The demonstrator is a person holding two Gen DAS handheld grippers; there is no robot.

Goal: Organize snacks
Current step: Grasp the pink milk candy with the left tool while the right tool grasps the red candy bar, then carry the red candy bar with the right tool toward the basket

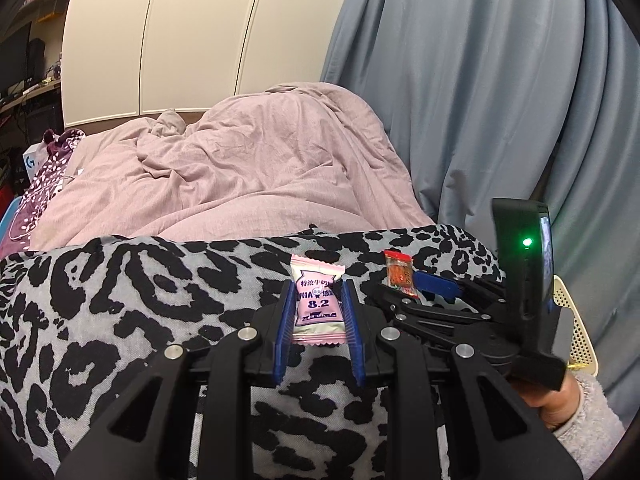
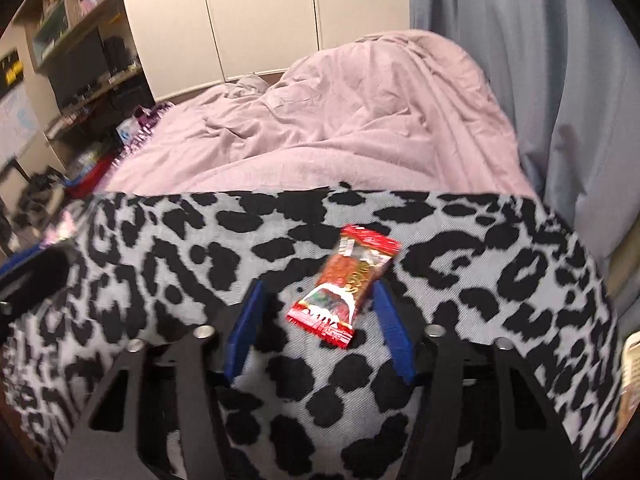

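The left claw (image 1: 318,300) is closed on a pink and white candy packet (image 1: 317,300); its two blue pads press the packet from both sides and hold it upright above the leopard-print blanket (image 1: 120,300). The right claw (image 2: 316,304) is about half open. A red snack packet (image 2: 347,284) is between its blue fingers (image 2: 244,332), tilted, close to the right finger, but I cannot tell if it touches. Beyond both claws lies a pink duvet (image 1: 240,168) on the bed, and a blue curtain (image 1: 480,100) hangs to the right.
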